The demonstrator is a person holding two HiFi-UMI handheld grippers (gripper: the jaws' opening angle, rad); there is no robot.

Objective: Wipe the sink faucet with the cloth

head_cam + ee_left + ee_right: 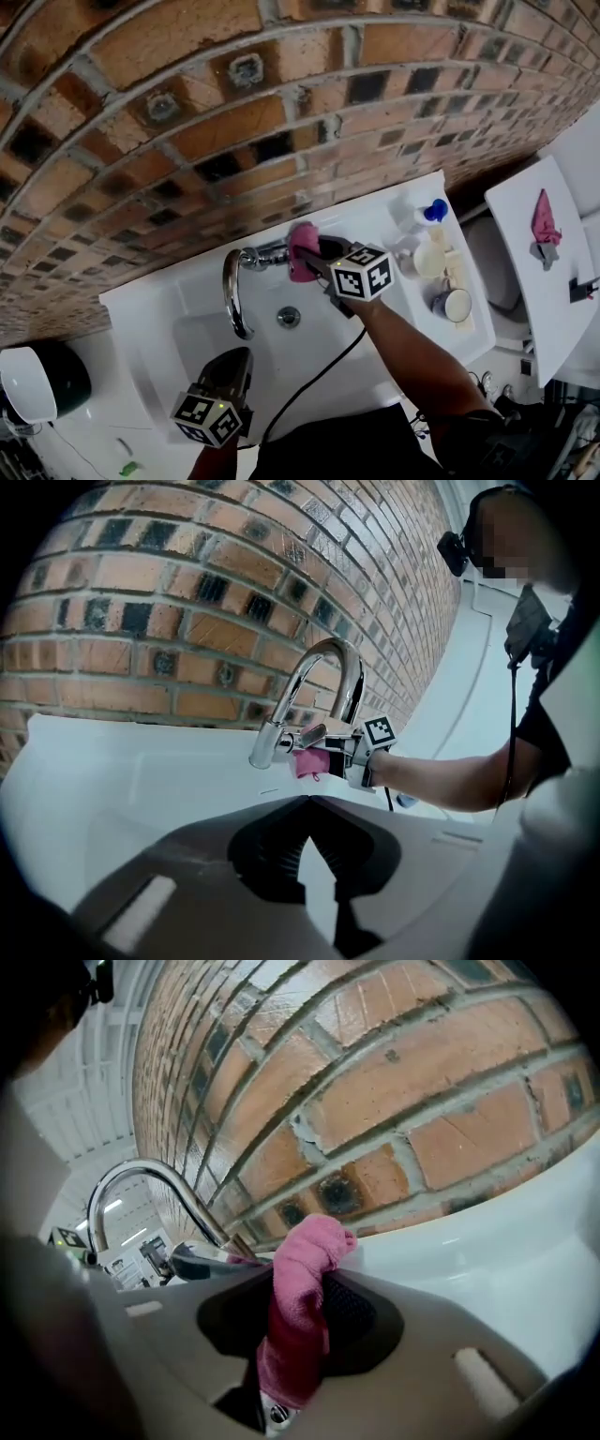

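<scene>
A chrome faucet [236,281] arches over the white sink [187,347], its base and lever by the brick wall. My right gripper [314,258] is shut on a pink cloth [302,249], which presses against the faucet's lever end. In the right gripper view the cloth [298,1307] fills the gap between the jaws, with the faucet [159,1204] just left of it. My left gripper [230,367] hangs low over the basin's near side, shut and holding nothing. From the left gripper view I see the faucet [314,700] and the cloth [311,761] ahead.
On the sink's right ledge stand a blue-capped bottle [429,214], a cup [427,260] and a small jar [455,304]. A drain [289,316] sits in the basin. A white toilet lid [539,272] with a pink item lies at the right; a dark bin [47,380] at the left.
</scene>
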